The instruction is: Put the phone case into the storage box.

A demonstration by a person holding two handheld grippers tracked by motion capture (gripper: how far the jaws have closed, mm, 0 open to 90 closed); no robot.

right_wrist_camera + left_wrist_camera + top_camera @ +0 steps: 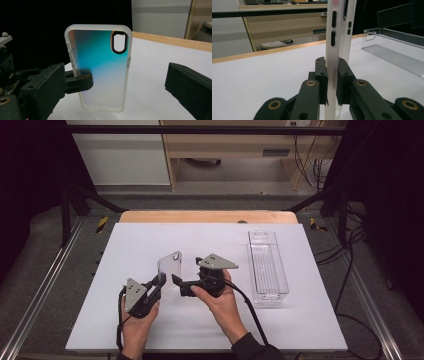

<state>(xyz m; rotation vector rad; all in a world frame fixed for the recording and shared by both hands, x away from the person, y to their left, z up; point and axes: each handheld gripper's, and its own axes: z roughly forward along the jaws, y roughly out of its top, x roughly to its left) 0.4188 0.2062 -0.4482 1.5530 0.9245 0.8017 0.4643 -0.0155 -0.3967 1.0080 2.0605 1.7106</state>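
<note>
A translucent phone case [170,264] with a camera cutout stands upright above the white table top [125,245]. My left gripper [161,281] is shut on its lower edge; in the left gripper view the pads [322,75] press both sides of the case's side wall [331,37]. My right gripper [187,271] sits just right of the case, pointing at it, jaws wide open with nothing gripped. In the right gripper view the case [100,65] faces me, iridescent blue, between my own spread jaws [116,87], with a left gripper finger [81,82] clamped on its edge.
A clear plastic rectangular tray [267,267] lies lengthwise at the right of the table, and its near wall is seen in the left gripper view [392,50]. Black cables trail from both grippers toward the table's front edge. The wooden table edge [207,216] runs along the back.
</note>
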